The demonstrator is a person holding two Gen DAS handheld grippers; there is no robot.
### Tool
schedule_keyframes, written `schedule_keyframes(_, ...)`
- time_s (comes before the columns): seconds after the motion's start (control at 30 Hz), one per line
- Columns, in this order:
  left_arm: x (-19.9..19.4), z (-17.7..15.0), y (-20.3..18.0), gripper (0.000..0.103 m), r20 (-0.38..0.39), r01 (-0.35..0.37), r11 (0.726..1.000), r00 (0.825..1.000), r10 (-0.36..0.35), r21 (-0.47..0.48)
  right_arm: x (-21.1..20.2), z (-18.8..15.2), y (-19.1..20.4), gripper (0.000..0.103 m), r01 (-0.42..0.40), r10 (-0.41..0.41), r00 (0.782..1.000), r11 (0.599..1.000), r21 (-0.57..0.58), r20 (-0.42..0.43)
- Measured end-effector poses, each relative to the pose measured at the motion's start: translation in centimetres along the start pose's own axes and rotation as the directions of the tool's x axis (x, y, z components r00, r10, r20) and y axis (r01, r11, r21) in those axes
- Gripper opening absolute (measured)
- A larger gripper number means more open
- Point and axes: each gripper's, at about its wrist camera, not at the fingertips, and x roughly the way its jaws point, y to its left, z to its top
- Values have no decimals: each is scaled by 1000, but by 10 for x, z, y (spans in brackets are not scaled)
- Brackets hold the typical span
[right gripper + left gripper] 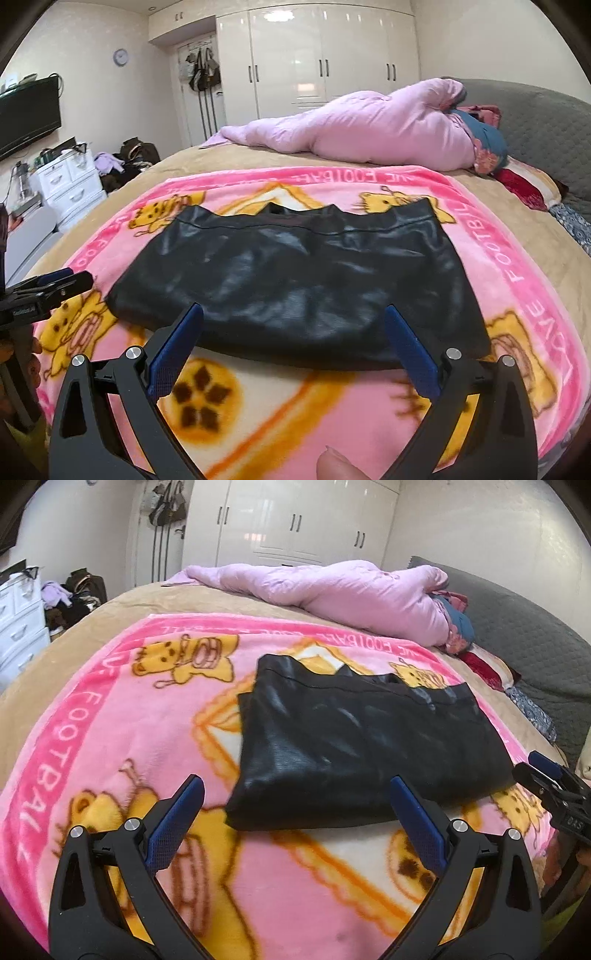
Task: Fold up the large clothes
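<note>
A black shiny garment lies folded into a flat rectangle on a pink cartoon blanket; it also shows in the right wrist view. My left gripper is open and empty, hovering just before the garment's near left edge. My right gripper is open and empty, just before the garment's near edge. The right gripper shows at the right edge of the left wrist view, and the left gripper at the left edge of the right wrist view.
The pink blanket covers a tan bed. A rolled lilac duvet and pillows lie at the bed's far side by a grey headboard. White drawers and wardrobes stand beyond.
</note>
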Motion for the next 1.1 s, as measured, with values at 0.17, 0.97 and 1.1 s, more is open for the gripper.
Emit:
schedule_keyframes(0.17,-4,1,18,94,11,-15,999,1000,16,-40,7,5,23,97,-32,32,999,999,-37,-12)
schedule_keyframes(0.97,108,-12,71,94,-124,183,875,957,-264,-448,86,15,16,11,-9,7,988,1000,-9,-155)
schedule_keyframes(1.1,120,-5,64,93,-95,219,869,953,-289,-444,107,1,7,11,-22,24,977,1000,9,-213)
